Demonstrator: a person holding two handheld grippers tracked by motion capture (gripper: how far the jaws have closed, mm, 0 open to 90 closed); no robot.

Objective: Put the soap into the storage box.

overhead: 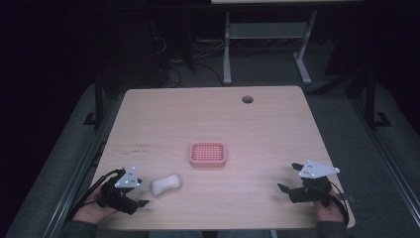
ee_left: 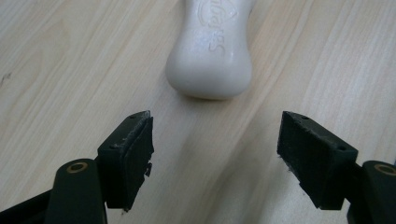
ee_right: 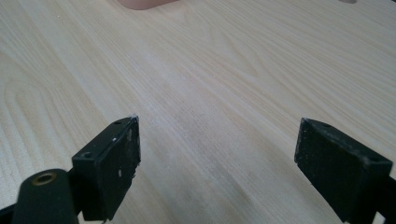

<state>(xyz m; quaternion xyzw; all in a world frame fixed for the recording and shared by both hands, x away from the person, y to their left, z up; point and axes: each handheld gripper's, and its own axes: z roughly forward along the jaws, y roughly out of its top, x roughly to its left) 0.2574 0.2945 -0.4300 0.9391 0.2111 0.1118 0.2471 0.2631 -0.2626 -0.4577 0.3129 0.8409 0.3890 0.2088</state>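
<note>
Near the front left corner of the table (overhead: 148,119), the left gripper (overhead: 141,197) lies low in the person's left hand (overhead: 91,210), its jaws spread wide with nothing between them and aimed at the bar of soap (overhead: 166,184). The left gripper view confirms this: the white, waisted soap lies flat on the wood just beyond the two black pads (ee_left: 128,154), apart from them and not yet touched. Farther right, about midway along the table and a little toward the front edge, stands the pink soap dish (overhead: 208,154) with its ribbed floor bare; it is near the soap but clearly apart from it. At the front right corner the right gripper (overhead: 289,179) rests in the person's right hand (overhead: 329,210), jaws likewise wide apart and holding nothing, over plain wood, with a sliver of the pink dish at the top edge of its view. As things lie, the work looks barely begun: the soap probably has to be gripped, lifted and set into the dish, and none of that is done.
</note>
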